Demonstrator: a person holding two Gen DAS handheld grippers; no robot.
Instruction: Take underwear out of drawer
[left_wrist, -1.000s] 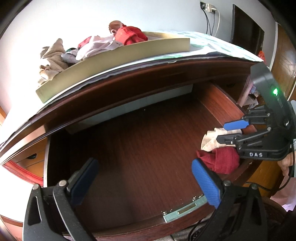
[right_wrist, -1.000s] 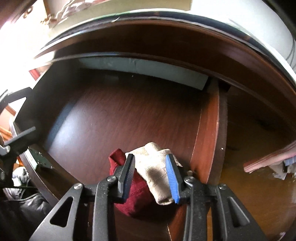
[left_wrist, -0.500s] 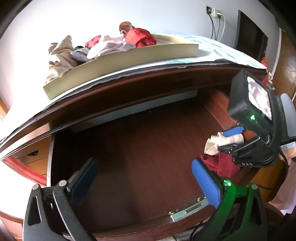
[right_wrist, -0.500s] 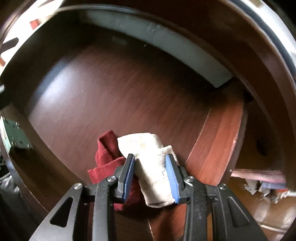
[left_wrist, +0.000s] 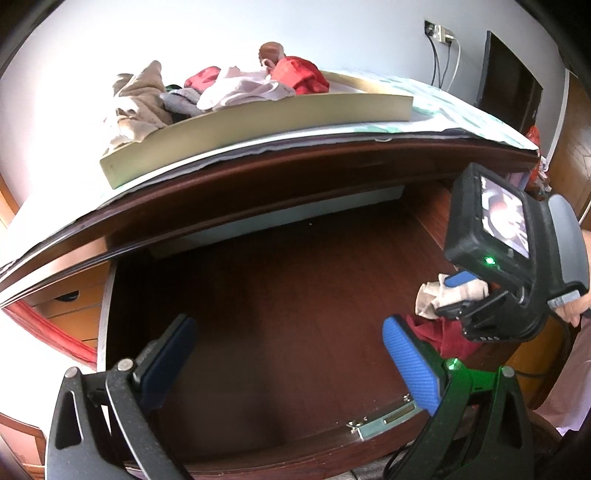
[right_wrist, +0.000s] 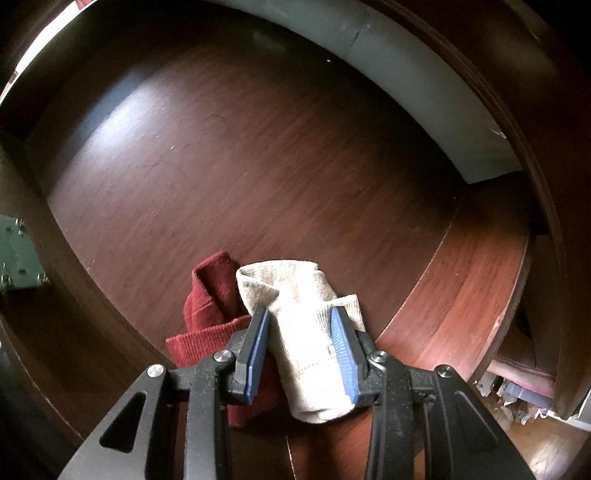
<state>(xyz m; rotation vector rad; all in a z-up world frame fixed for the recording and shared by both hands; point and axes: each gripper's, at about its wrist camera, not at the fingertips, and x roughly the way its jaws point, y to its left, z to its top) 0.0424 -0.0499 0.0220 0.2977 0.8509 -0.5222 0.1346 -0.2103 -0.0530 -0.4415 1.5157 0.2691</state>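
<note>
The right gripper is clamping the cream garment against the drawer's right wall, beside 1 red piece, so lifting straight up should free it cleanly, while the left gripper is hanging open.

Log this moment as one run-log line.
right tool: shut on beige garment, in drawer | red garment: beside it | left tool: open, empty

left view oblique, right overhead, drawer shared
</note>
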